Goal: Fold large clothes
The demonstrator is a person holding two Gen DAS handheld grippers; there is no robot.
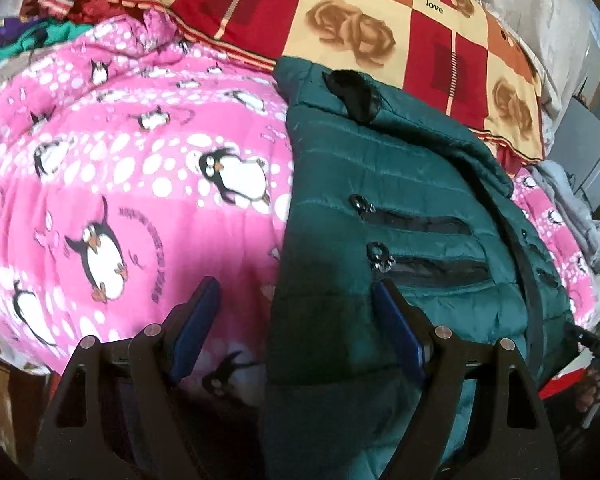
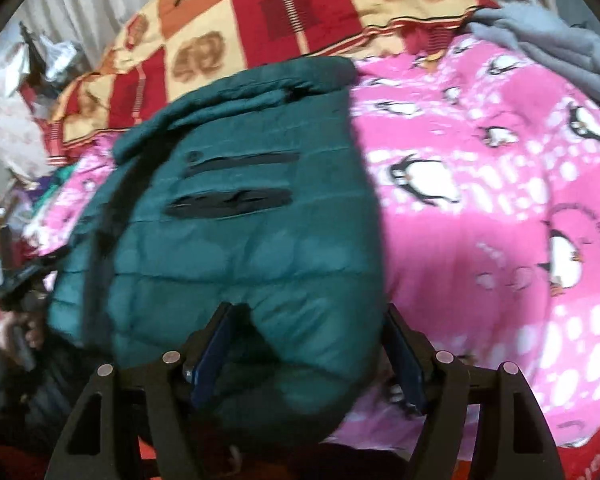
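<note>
A dark green quilted puffer jacket (image 1: 400, 208) is lying folded on a pink penguin-print blanket (image 1: 120, 184) covering the bed, its collar end reaching a red-and-cream checked rose blanket (image 1: 340, 12). Two black zip pockets (image 1: 420, 240) are facing up. The left tongs (image 1: 296, 304) are standing apart, straddling the jacket's left edge without pressing it. The right tongs (image 2: 312, 328) are also gaping apart around the jacket's near puffy hem, pads not squeezing. A grey garment (image 2: 548, 48) is lying at the bed's far right.
</note>
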